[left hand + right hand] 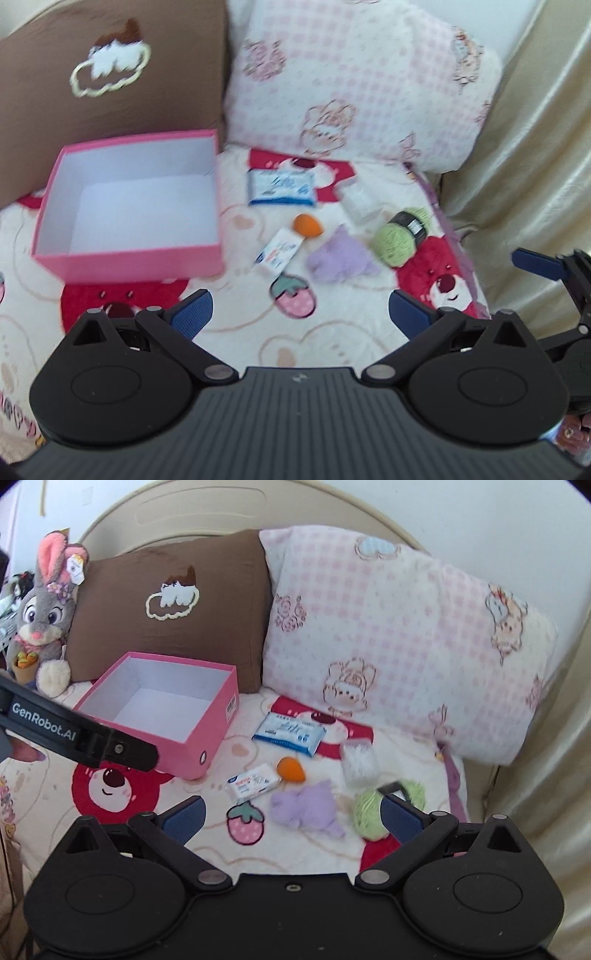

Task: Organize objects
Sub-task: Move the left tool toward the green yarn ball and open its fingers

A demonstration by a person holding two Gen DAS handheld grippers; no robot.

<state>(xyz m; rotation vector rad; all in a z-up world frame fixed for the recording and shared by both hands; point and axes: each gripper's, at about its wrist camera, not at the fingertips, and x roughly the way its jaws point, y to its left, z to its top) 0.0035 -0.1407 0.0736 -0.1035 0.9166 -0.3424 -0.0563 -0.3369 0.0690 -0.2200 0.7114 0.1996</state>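
An open pink box (125, 258) (207, 734) with a white inside sits on the bed blanket, holding nothing. To its right lie a blue-and-white wipes pack (282, 186) (290, 733), a small white tissue pack (279, 251) (253, 784), an orange sponge (308, 225) (291, 770), a lilac plush cloth (338, 260) (306, 808), a clear cotton-swab box (360, 201) (358, 764) and a green yarn ball (400, 236) (369, 812). My left gripper (299, 314) hovers open above the blanket, short of the items. My right gripper (291, 816) is open too, near the plush cloth and yarn.
A brown pillow (173, 602) and a pink checked pillow (399, 642) lean against the headboard behind the items. A plush rabbit (42, 616) sits at the far left. A beige curtain (535, 155) hangs along the bed's right side. The left gripper's body (74, 731) crosses the right wrist view.
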